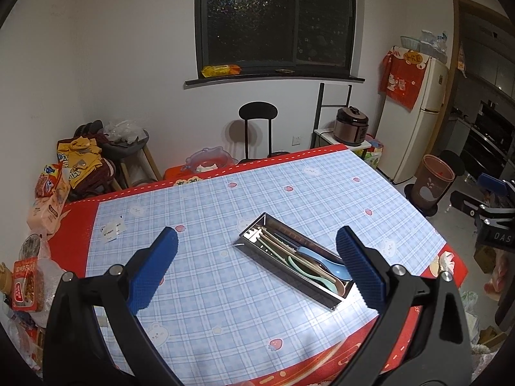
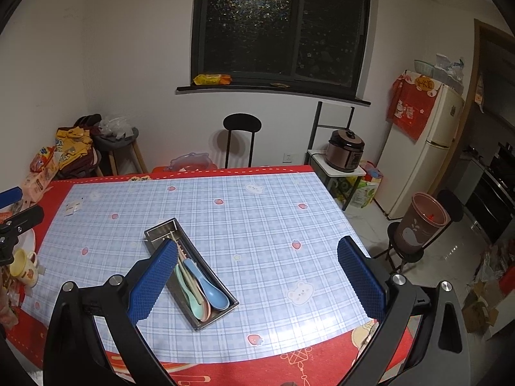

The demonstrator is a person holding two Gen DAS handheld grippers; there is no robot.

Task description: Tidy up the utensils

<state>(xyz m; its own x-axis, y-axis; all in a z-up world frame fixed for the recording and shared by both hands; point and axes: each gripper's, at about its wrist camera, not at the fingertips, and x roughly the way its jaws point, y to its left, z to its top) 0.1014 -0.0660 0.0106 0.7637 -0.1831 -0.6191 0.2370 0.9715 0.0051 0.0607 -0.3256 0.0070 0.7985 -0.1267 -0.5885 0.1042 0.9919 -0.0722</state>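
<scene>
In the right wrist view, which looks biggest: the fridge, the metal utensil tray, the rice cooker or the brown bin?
1. Fridge
2. Metal utensil tray, though it is nearer the camera
3. Brown bin
4. Rice cooker, close to the bin

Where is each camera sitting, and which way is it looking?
Left wrist view: sits on the left gripper, looking forward and down over the table at the metal tray of spoons; its own two blue fingers show, wide open, and the right gripper peeks in at the right edge.
Right wrist view: sits on the right gripper, facing the same way; its open fingers show, and the left gripper peeks in at the left edge.
Both share the tray, table, window and fridge.
</scene>
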